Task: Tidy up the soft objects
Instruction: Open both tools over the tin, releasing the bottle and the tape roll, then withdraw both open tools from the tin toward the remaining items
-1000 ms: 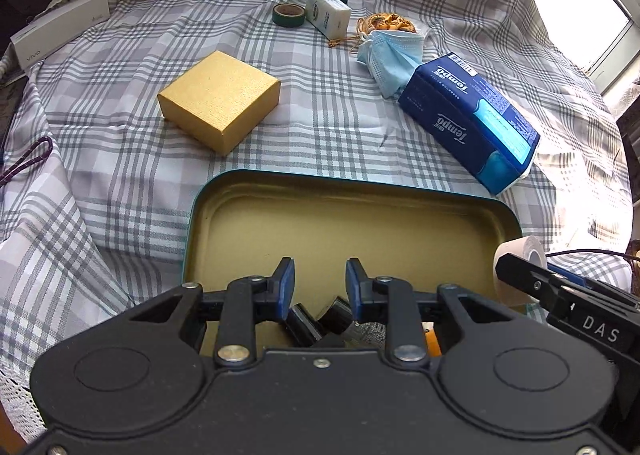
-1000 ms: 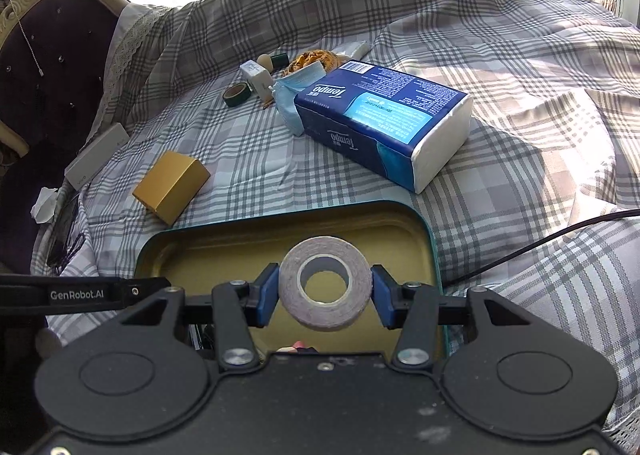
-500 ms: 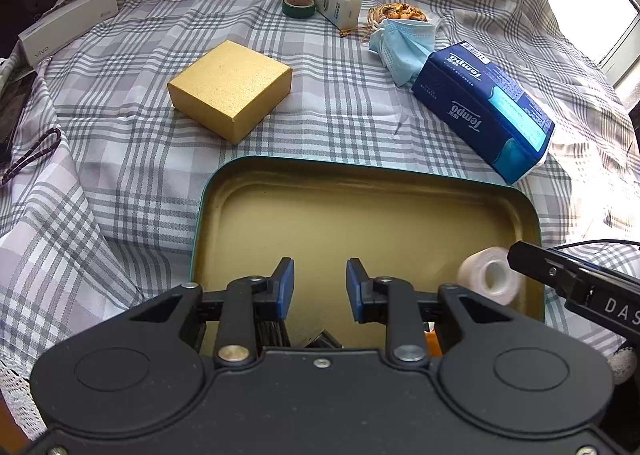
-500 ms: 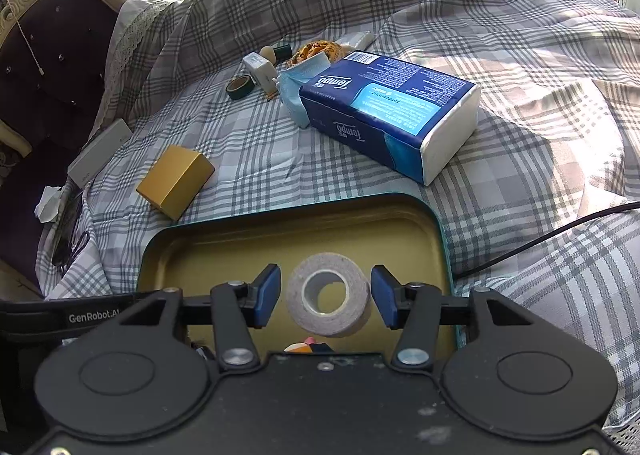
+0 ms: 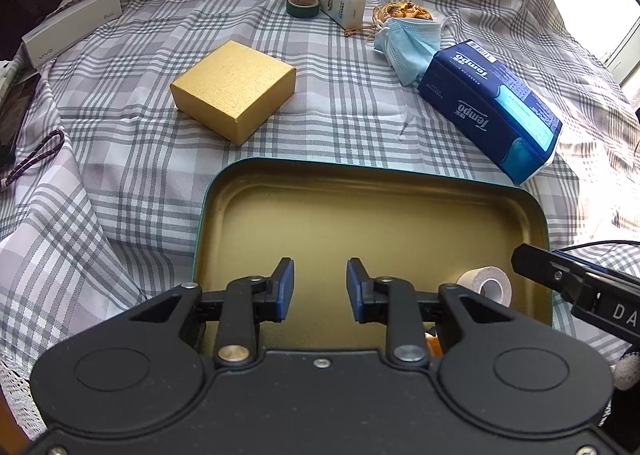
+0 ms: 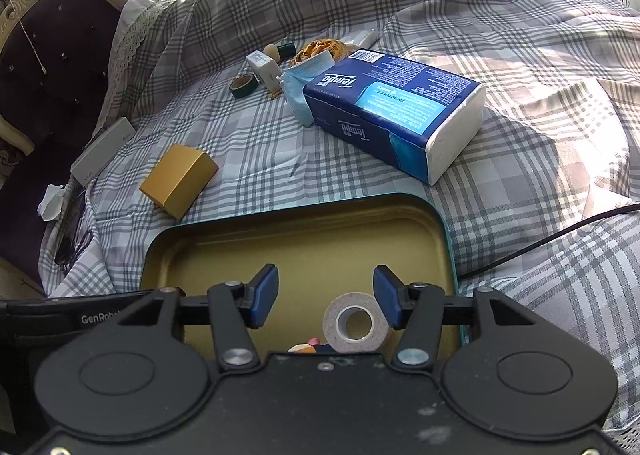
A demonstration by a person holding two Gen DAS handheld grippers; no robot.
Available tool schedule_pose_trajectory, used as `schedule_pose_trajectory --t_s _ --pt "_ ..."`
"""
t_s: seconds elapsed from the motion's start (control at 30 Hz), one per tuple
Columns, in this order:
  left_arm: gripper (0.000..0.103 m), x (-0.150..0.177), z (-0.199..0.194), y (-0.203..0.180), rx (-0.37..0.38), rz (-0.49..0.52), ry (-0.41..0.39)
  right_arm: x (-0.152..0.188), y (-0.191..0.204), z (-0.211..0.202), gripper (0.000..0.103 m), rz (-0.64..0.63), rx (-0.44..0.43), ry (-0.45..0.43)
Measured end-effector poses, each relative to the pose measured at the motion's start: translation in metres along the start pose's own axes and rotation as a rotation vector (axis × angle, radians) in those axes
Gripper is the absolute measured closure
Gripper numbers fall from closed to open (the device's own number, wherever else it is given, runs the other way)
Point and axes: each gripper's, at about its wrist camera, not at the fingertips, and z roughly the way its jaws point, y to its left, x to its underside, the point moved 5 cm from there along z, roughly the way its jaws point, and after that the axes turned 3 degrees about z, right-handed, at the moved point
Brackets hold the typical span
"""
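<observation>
A white tape roll (image 6: 354, 323) lies on its side in the gold-lined tin (image 6: 300, 207), near the tin's right end. My right gripper (image 6: 326, 295) hovers just above it; its jaws are opening and neither pad touches the roll. In the left wrist view the same roll (image 5: 486, 287) sits by the tin's right wall (image 5: 542, 223). My left gripper (image 5: 320, 289) hangs over the tin's near side, its jaws narrow with nothing between them. A blue tissue pack (image 5: 488, 107) and a blue face mask (image 5: 412, 43) lie on the checked cloth beyond the tin.
A gold box (image 5: 236, 89) sits left of the tissue pack. Farther back are a green tape ring (image 5: 303, 6), a small white carton (image 5: 343, 5) and a long white box (image 5: 72, 33). A black cable (image 6: 560, 231) runs right of the tin. A dark chair (image 6: 48, 75) stands at left.
My right gripper held the tape roll a second ago; its jaws have spread and the roll has dropped into the tin. My left gripper stays where it was.
</observation>
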Motion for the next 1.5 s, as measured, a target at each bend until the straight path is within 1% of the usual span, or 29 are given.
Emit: schedule_pose_trajectory --t_s 0.4,0.57,0.67,0.77,0.83,1.13,1.3,1.5 --pt "0.074 -0.015 -0.001 0.006 -0.027 0.001 -0.025 -0.005 0.005 0.004 0.051 -0.026 0.000 -0.003" --pt "0.074 -0.033 -0.003 0.010 -0.048 0.013 -0.056 -0.016 0.009 0.005 0.051 -0.049 0.001 -0.020" --pt "0.073 -0.050 -0.003 0.014 -0.074 0.021 -0.078 -0.029 0.013 0.006 0.051 -0.065 -0.004 -0.035" --pt "0.073 -0.069 -0.003 0.019 -0.094 0.026 -0.098 -0.045 0.016 0.008 0.051 -0.082 -0.010 -0.052" --pt "0.069 -0.082 -0.001 0.024 -0.108 0.030 -0.109 -0.059 0.018 0.010 0.051 -0.094 -0.008 -0.068" --pt "0.068 -0.147 0.025 0.045 -0.148 0.029 -0.113 -0.128 0.025 0.033 0.051 -0.136 0.031 -0.114" --pt "0.068 -0.177 0.048 0.064 -0.221 0.027 -0.113 -0.169 0.021 0.056 0.051 -0.133 0.059 -0.125" --pt "0.068 -0.208 0.068 0.094 -0.315 0.004 -0.161 -0.215 0.004 0.090 0.051 -0.102 0.110 -0.139"
